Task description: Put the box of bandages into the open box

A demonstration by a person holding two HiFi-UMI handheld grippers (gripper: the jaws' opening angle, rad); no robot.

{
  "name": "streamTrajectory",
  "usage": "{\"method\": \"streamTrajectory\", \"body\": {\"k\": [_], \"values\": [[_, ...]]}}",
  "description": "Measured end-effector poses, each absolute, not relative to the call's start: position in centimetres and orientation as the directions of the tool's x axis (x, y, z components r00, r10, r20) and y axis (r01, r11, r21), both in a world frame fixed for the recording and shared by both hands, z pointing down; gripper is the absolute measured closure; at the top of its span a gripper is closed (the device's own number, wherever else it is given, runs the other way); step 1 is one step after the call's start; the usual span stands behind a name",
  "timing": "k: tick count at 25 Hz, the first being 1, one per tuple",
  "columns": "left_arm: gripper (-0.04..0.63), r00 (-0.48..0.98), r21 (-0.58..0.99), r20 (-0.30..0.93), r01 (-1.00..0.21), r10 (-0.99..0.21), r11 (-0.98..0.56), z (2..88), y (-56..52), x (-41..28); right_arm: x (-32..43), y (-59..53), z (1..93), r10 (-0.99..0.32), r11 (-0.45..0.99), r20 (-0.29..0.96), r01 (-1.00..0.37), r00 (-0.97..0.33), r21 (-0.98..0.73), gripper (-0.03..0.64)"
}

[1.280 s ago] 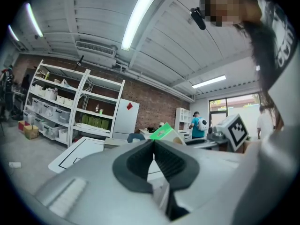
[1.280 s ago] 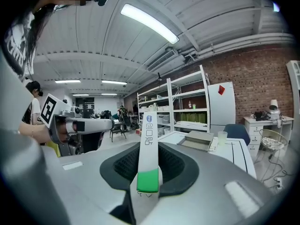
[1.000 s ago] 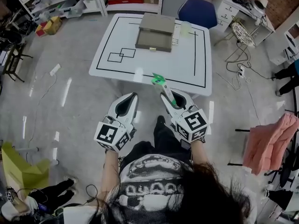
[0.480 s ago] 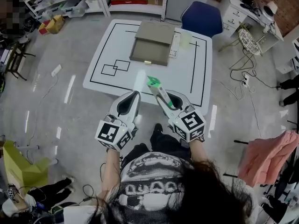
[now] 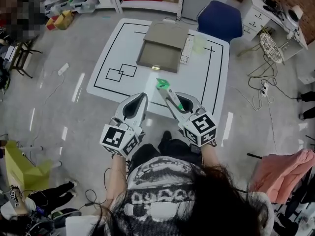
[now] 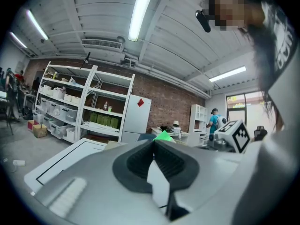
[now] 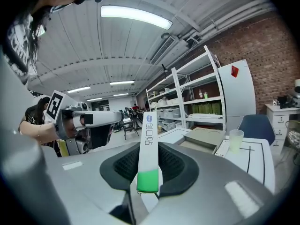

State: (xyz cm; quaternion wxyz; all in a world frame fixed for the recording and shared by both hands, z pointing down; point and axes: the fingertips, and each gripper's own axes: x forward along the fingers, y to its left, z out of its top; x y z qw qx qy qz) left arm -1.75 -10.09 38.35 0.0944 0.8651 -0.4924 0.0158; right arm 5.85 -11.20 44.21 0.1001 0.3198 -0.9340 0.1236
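The fingers [image 7: 174, 165] of the right gripper [image 7: 149, 170] clamp the slim box of bandages [image 7: 148, 144]. Its long axis runs out along them, with the far end aimed at the open box [image 5: 162, 45] on the white surface [image 5: 209, 80]. The left gripper [image 6: 153, 142] has its fingers closed on nothing.

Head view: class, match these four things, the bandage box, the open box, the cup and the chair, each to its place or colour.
Things:
1 bandage box
2 open box
3 cup
4 chair

Descriptions:
A blue, beyond the table
B clamped in the right gripper
C pale green, right of the open box
D grey-brown, on the table's far half

Pairs: 1-B; 2-D; 3-C; 4-A
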Motion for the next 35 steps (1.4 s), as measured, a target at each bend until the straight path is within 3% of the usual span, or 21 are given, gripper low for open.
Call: {"method": "streamTrajectory", "body": {"k": [25,35], "values": [[0.595,0.524,0.152,0.122,-0.849,-0.843,-0.506,38.7,-18.8,-4.7,3.4,-20.5,47.4,-0.582,0.727,0.319,-0.655,-0.748,-0.208,0.523],[0.595,0.568,0.137,0.115,-0.821,-0.815,-0.554,38.4,-23.1,-8.4,-0.3,-27.7,51.2,-0.567,0.706,0.433,-0.684,-0.701,-0.183,0.523]]}}
